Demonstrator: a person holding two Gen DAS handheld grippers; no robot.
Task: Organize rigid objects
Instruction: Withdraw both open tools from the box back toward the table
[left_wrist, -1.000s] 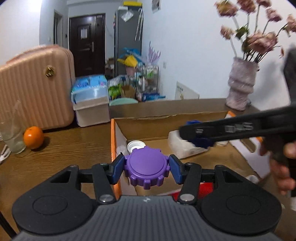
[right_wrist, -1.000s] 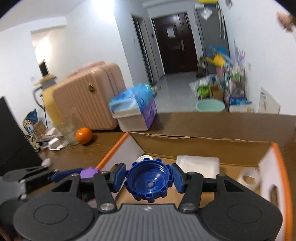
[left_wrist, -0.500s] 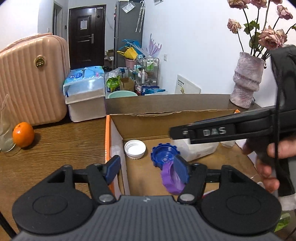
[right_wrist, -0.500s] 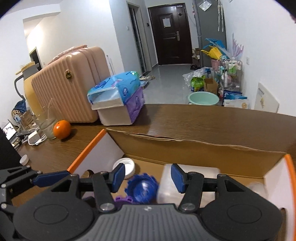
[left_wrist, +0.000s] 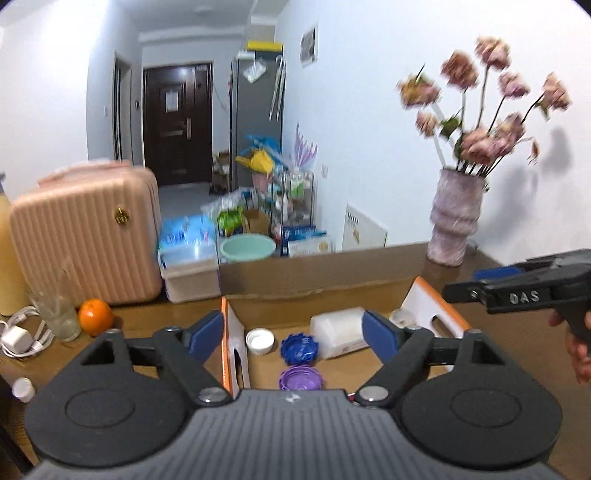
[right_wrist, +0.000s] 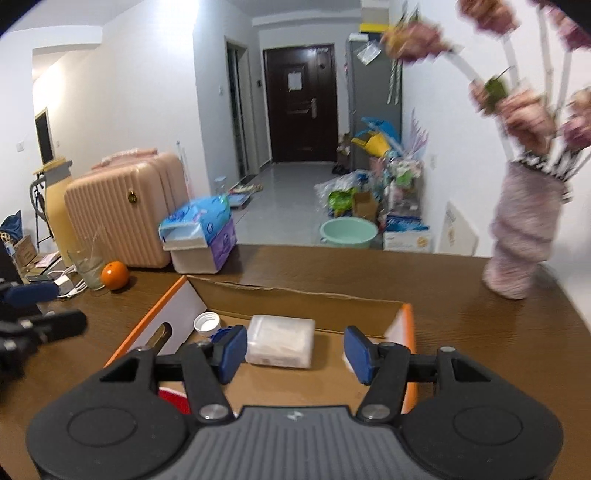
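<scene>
Lying inside the cardboard box (left_wrist: 424, 295), on its floor, are the purple cap (left_wrist: 300, 377) and the blue cap (left_wrist: 299, 345), open sides up, the blue one just behind the purple one. A white cap (left_wrist: 260, 340) is sitting to the left of the blue cap, near the box's left wall, and a white plastic case (left_wrist: 341, 332) is lying to the right of the blue cap, close beside it. A small white roll (left_wrist: 403, 316) is resting in the far right corner.

The left gripper (left_wrist: 293, 334) is hanging above the box w/ jaws spread wide & nothing btwn them; they have just been opening. The right gripper (right_wrist: 291, 352) is hanging over the box too, jaws parted abt halfway, also just opening a bit, w/ nothing held; the white case is showing thru the gap but the pads aren't touching it. A hand (left_wrist: 580, 350) is holding the right gripper's handle at the right edge of the left wrist view.

The box is sitting on the brown wooden surface (right_wrist: 480, 325). A vase (left_wrist: 455, 221) w/ pink flowers (left_wrist: 484, 144) is standing behind the box to the right. To the left, an orange (left_wrist: 95, 316) is sitting next to a glass (left_wrist: 59, 314), w/ a pink suitcase (left_wrist: 85, 240) and a tissue pack (right_wrist: 195, 221) behind.
</scene>
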